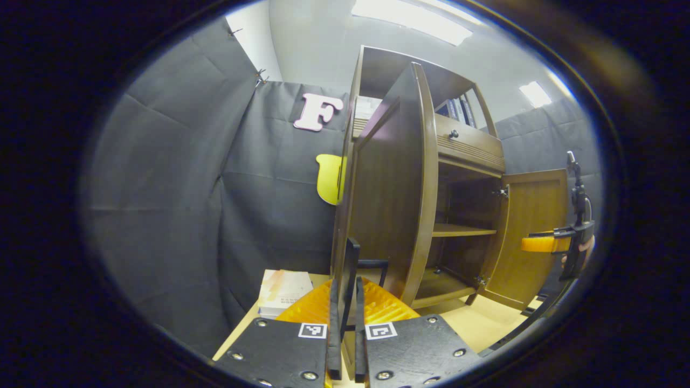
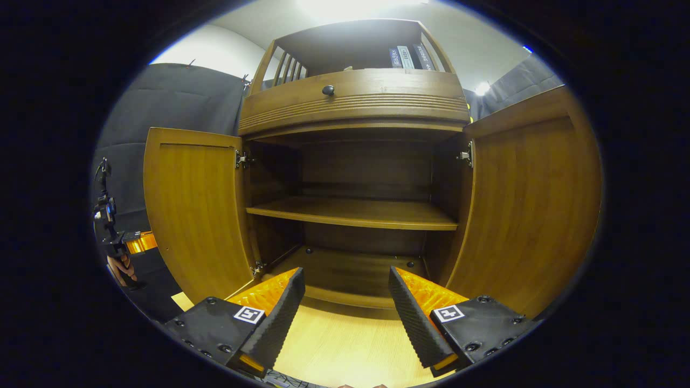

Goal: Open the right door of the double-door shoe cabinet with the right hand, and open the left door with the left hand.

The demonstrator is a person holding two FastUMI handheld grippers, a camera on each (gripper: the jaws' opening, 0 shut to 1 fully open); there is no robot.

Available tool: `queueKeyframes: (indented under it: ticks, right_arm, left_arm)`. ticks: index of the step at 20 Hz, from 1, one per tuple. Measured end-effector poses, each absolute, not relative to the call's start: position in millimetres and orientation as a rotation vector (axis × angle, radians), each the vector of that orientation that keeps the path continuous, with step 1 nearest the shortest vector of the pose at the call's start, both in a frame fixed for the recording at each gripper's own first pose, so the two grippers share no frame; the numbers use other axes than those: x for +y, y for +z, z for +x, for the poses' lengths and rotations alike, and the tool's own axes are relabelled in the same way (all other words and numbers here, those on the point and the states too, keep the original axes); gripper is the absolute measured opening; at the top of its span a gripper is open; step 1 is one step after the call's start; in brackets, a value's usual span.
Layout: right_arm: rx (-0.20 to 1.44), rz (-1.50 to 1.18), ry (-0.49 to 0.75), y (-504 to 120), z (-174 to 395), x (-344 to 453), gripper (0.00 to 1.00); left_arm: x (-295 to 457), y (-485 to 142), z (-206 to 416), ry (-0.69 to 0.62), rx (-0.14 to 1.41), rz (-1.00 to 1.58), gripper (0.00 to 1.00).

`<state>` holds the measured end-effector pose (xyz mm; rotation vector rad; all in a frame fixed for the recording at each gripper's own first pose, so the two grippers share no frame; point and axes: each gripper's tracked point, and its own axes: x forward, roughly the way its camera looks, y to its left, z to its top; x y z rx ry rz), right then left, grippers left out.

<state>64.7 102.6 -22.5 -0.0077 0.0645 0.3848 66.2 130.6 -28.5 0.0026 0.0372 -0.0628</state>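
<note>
Left door point(image 1: 393, 183) upright, edge-on; handle point(image 1: 353, 280) probably clamped.

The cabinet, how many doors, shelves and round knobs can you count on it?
Open doors: 2, left door, right door
Middle shelf: 1
Round knob on the drawer front: 1
Total: 4

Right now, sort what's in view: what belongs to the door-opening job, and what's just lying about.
Job:
left door, open
right door, open
left gripper, closed on the left door's edge
right gripper, open

Lying about:
books on top shelf
book beside cabinet
drawer knob
</note>
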Motion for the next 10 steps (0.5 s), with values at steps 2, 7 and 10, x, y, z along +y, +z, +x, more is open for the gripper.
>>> queueKeyframes:
  ticks: [2, 7, 10]
  right_arm:
    - [0.071, -0.002, 0.38, -20.9, 66.5, 100.8, 0.93]
    - [0.055, 0.009, 0.331, -13.4, 72.9, 83.7, 0.94]
    - [0.048, 0.005, 0.298, -10.8, 76.1, 68.9, 0.94]
  left_arm:
    - [145.3, -31.4, 67.8, -0.066, 0.045, 0.009, 0.12]
    - [159.7, -31.8, 72.8, -0.099, 0.055, -0.037, 0.13]
    - [160.9, -31.5, 73.5, -0.102, 0.058, -0.015, 0.13]
